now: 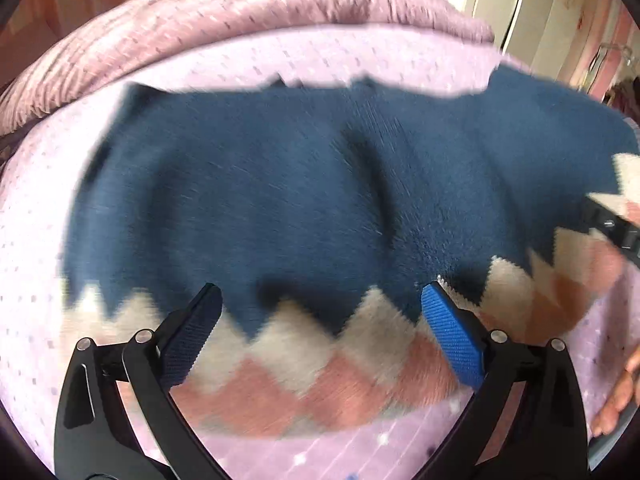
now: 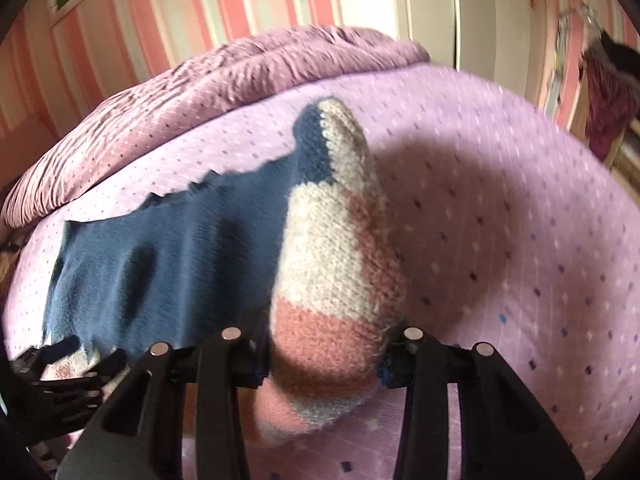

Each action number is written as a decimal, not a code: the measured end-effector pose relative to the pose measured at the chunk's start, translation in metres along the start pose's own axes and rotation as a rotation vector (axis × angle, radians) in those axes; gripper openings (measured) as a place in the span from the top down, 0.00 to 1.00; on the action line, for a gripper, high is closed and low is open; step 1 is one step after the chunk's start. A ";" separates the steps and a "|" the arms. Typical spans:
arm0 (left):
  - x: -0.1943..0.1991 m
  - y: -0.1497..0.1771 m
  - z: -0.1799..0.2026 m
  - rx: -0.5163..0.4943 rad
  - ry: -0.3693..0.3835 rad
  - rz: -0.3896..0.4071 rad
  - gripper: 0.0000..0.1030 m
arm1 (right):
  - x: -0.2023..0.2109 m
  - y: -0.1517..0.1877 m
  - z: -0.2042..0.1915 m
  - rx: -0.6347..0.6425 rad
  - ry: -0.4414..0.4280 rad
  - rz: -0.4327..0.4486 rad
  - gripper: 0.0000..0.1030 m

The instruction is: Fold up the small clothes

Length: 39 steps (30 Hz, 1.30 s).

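Note:
A small navy knit sweater (image 1: pixel 260 200) with a cream and pink zigzag hem lies spread on the lilac bed sheet (image 1: pixel 32 240). My left gripper (image 1: pixel 320 304) is open, its blue-padded fingers (image 1: pixel 452 332) standing over the hem band, empty. My right gripper (image 2: pixel 324 356) is shut on a bunched cream and pink part of the sweater (image 2: pixel 336 248) and holds it lifted off the sheet. The right gripper's body shows at the right edge of the left wrist view (image 1: pixel 612 224); the left gripper shows at the lower left of the right wrist view (image 2: pixel 60 376).
A rumpled mauve duvet (image 1: pixel 200 24) is heaped along the far side of the bed. Pink striped wall (image 2: pixel 160 20) and a white wardrobe (image 2: pixel 500 20) stand behind. A hand (image 1: pixel 620 400) shows at the lower right.

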<state>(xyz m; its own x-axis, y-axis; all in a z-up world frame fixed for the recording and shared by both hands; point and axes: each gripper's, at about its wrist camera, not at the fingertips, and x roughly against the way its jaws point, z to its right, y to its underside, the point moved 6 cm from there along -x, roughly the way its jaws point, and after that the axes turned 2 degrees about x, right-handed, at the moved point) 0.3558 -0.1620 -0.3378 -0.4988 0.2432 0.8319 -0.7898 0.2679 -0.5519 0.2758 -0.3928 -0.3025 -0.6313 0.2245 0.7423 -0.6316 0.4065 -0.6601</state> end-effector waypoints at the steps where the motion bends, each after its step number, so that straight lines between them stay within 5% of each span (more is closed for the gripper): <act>1: 0.013 -0.001 -0.012 0.009 0.002 0.026 0.04 | 0.002 -0.004 -0.008 0.005 0.000 0.009 0.62; 8: 0.062 0.004 -0.128 0.042 -0.069 0.100 0.03 | 0.040 -0.015 -0.078 0.078 -0.022 0.091 0.68; 18: 0.125 0.033 -0.282 0.271 -0.150 0.195 0.03 | 0.057 -0.001 -0.227 0.308 -0.077 0.152 0.74; 25: 0.151 0.051 -0.322 0.330 -0.183 0.229 0.03 | 0.060 0.056 -0.324 0.528 -0.132 0.120 0.76; 33: 0.154 0.062 -0.339 0.381 -0.184 0.221 0.03 | 0.031 0.124 -0.355 0.750 -0.112 -0.007 0.75; 36: 0.152 0.059 -0.334 0.376 -0.175 0.212 0.03 | 0.037 0.117 -0.360 0.752 -0.149 -0.016 0.65; 39: 0.151 0.052 -0.324 0.366 -0.152 0.201 0.03 | 0.053 0.104 -0.358 0.697 -0.277 -0.026 0.49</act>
<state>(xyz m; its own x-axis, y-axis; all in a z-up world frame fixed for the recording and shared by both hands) 0.3547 0.1904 -0.2599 -0.6807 0.1091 0.7244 -0.7323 -0.1256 -0.6693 0.3382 -0.0219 -0.2905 -0.6440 -0.0458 0.7636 -0.7287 -0.2671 -0.6306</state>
